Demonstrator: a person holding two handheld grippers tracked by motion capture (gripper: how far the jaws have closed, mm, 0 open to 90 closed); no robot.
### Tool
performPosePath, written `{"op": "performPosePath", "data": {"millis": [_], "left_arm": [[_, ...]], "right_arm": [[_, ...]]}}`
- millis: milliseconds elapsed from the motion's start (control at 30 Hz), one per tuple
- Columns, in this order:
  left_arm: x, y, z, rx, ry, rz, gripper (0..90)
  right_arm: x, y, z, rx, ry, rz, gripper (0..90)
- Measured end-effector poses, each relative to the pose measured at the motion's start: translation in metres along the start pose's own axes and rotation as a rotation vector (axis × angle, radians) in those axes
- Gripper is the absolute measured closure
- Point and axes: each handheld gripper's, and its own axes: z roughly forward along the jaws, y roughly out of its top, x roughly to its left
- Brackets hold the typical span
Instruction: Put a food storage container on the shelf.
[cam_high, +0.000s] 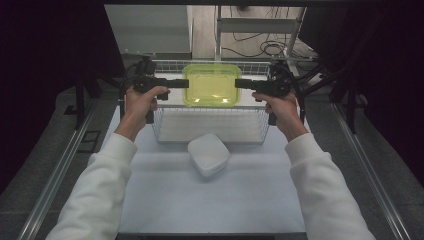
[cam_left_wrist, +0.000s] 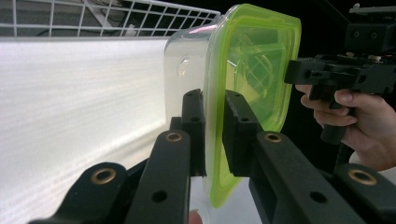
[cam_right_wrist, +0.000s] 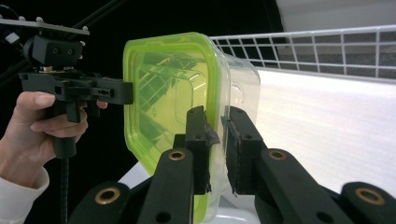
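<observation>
Gripping opposite edges of a clear container with a yellow-green lid (cam_high: 211, 85), the left gripper (cam_high: 184, 83) and right gripper (cam_high: 239, 83) each stand clenched on the lid's rim, holding the box level above the white wire basket (cam_high: 210, 136). A white lidded tub (cam_high: 208, 154) sits on the table (cam_high: 210, 200) just in front. The carry appears under way; next, both hands likely must move together to keep it level.

Clear container (cam_high: 212, 85) with yellow-green lid, level above wire basket (cam_high: 210, 127), edges claw-pinched.
</observation>
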Motion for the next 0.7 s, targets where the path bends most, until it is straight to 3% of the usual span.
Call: {"op": "performPosePath", "data": {"millis": [233, 500, 700], "left_arm": [[0.013, 0.008, 0.011, 0.016, -0.006, -0.044, 80.5], [0.02, 0.009, 0.016, 0.032, 0.012, -0.063, 80.5], [0.028, 0.008, 0.027, 0.051, 0.026, -0.103, 80.5]], "right_arm": [[-0.018, 0.009, 0.009, -0.003, 0.004, 0.048, 79.6], [-0.026, 0.008, 0.017, 0.022, -0.008, 0.089, 79.6], [-0.034, 0.007, 0.025, 0.042, -0.04, 0.113, 79.4]]}}
